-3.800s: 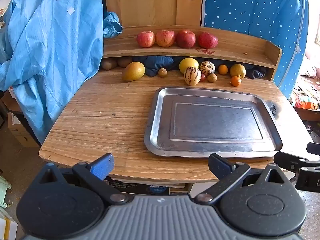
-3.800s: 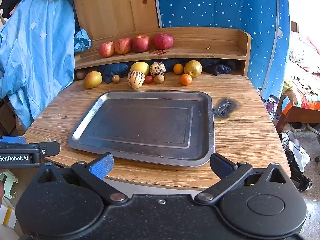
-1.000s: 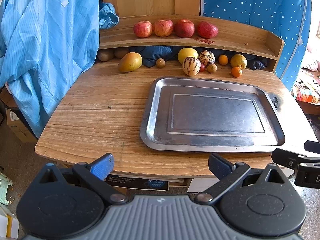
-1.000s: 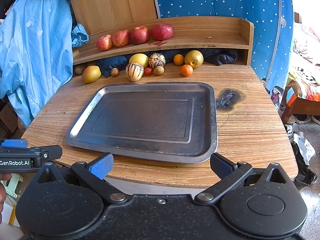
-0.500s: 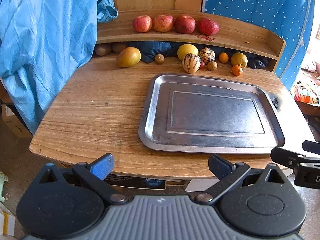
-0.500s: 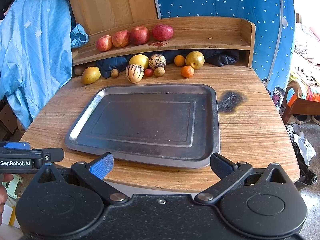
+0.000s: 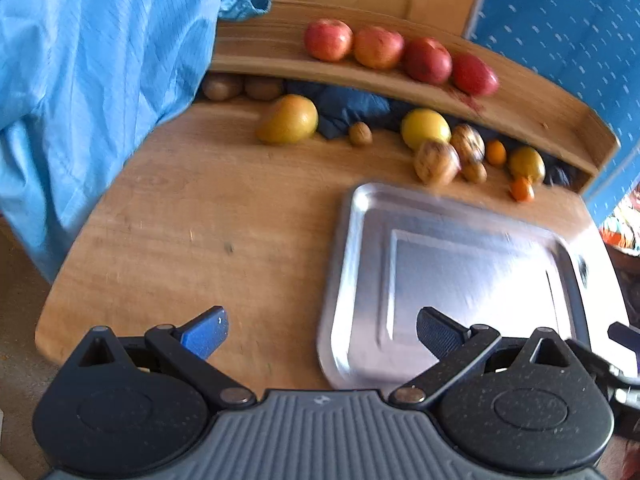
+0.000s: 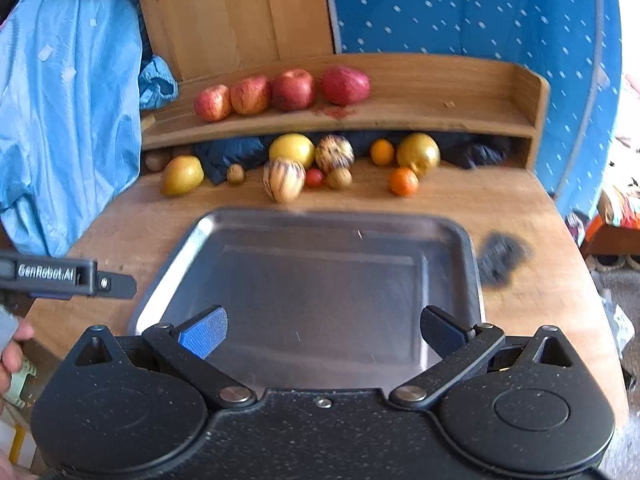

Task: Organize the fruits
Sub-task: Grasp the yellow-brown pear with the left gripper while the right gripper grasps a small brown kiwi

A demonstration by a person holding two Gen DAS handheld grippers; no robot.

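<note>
While the metal tray lies bare, every fruit sits beyond its far edge, the mango far-left of it. Both the left gripper and right gripper are spread wide and empty; approach one fruit squarely, closing gently so it cannot roll
</note>
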